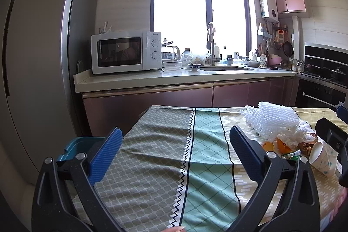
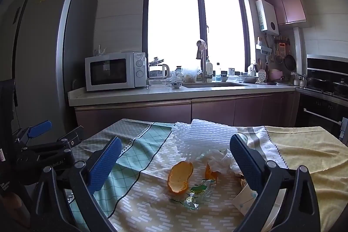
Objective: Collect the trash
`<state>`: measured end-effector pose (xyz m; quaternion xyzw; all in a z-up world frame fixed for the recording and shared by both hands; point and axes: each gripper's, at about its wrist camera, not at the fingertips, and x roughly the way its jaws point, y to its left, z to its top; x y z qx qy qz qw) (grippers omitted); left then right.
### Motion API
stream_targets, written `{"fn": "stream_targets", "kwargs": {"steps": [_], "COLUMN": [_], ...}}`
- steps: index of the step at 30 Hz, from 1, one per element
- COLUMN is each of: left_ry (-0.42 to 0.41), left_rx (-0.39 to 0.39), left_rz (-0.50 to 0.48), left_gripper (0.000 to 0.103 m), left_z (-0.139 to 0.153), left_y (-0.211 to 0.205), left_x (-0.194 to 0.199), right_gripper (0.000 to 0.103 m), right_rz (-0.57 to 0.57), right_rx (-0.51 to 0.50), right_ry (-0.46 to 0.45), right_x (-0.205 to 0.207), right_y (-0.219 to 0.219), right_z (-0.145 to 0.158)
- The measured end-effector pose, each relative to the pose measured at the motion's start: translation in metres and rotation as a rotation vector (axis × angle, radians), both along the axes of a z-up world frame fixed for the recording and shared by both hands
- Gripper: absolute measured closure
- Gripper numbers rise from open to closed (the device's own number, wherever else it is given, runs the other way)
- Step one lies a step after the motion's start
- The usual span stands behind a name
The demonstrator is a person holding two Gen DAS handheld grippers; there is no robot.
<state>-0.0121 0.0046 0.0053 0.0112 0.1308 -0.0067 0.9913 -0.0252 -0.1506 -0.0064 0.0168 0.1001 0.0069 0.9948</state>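
Observation:
A pile of trash lies on the patterned tablecloth (image 2: 141, 206): white foam fruit netting (image 2: 200, 136), crumpled white tissue (image 2: 219, 160), orange peel (image 2: 179, 176), a green clear wrapper (image 2: 195, 192) and a tipped paper cup (image 2: 243, 199). My right gripper (image 2: 176, 164) is open, hovering over the peel and wrapper. My left gripper (image 1: 174, 151) is open and empty over bare cloth, left of the pile; the netting (image 1: 274, 121), peel (image 1: 282, 146) and cup (image 1: 322, 158) show at its right. A teal bin (image 1: 76, 146) sits beyond the table's left edge.
Behind the table runs a kitchen counter (image 1: 174, 77) with a microwave (image 1: 124, 51), kettle, bowl and sink. A tall fridge (image 1: 32, 58) stands at left, an oven (image 1: 322, 88) at right. The left gripper also shows in the right wrist view (image 2: 43, 145).

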Motion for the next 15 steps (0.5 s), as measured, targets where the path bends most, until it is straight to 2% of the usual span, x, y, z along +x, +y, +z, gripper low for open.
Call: {"fn": "stream_targets", "kwargs": {"steps": [15], "left_ry": [-0.010], "left_rx": [-0.003], "left_rz": [0.005], "left_gripper": [0.006], "left_z": [-0.0001], "left_y": [0.0017], "left_x": [-0.0028], "right_gripper": [0.007], "right_rz": [0.005], "right_rx": [0.000], "right_ry": [-0.003], "right_x": [-0.0009], "right_y": [0.0016], "right_z": [0.0006]}}
